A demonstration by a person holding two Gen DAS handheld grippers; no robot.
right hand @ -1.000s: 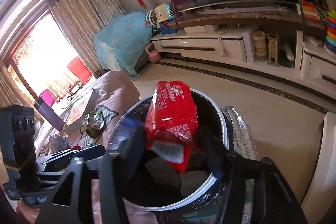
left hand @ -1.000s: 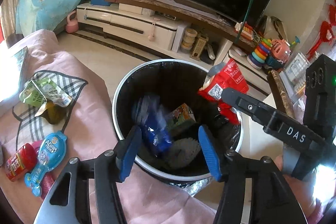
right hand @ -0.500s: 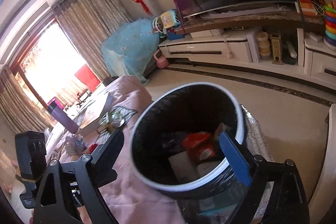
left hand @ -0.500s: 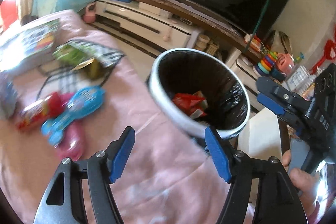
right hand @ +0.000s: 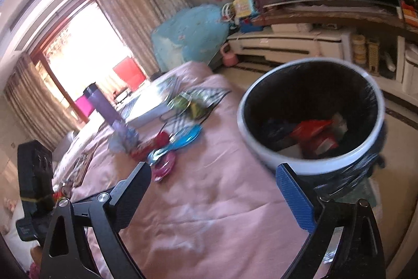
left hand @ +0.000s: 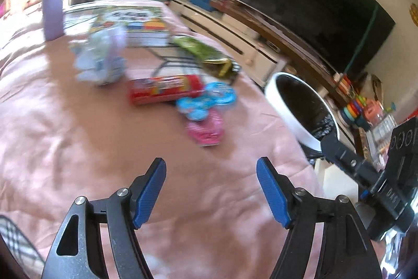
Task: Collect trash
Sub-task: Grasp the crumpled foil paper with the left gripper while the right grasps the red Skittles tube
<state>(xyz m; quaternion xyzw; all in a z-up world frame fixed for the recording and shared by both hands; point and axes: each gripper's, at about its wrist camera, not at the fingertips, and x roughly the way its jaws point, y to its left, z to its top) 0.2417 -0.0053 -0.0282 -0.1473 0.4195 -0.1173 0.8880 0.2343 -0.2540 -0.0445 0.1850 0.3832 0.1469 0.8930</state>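
A white-rimmed bin (right hand: 311,166) with a black liner stands beside the pink-covered table (left hand: 78,148); it also shows in the left wrist view (left hand: 292,119). A red wrapper (right hand: 313,134) and dark blue packet lie inside it. On the table lie a red tube packet (left hand: 164,90), a blue wrapper (left hand: 206,101), a pink wrapper (left hand: 205,131), a green foil bag (left hand: 206,56) and a crumpled pale-purple wrapper (left hand: 102,62). My left gripper (left hand: 211,190) is open and empty above the cloth. My right gripper (right hand: 216,198) is open and empty, by the bin's near rim.
A purple bottle (left hand: 53,7) and a picture book (left hand: 122,22) sit at the table's far side. A checked cloth (left hand: 180,62) lies under the green bag. A TV (left hand: 313,4) on a low white cabinet (left hand: 235,33) stands beyond the bin.
The blue packet and the red wrapper dropped from the grippers into the bin. Both grippers opened and swung left from over the bin toward the table.
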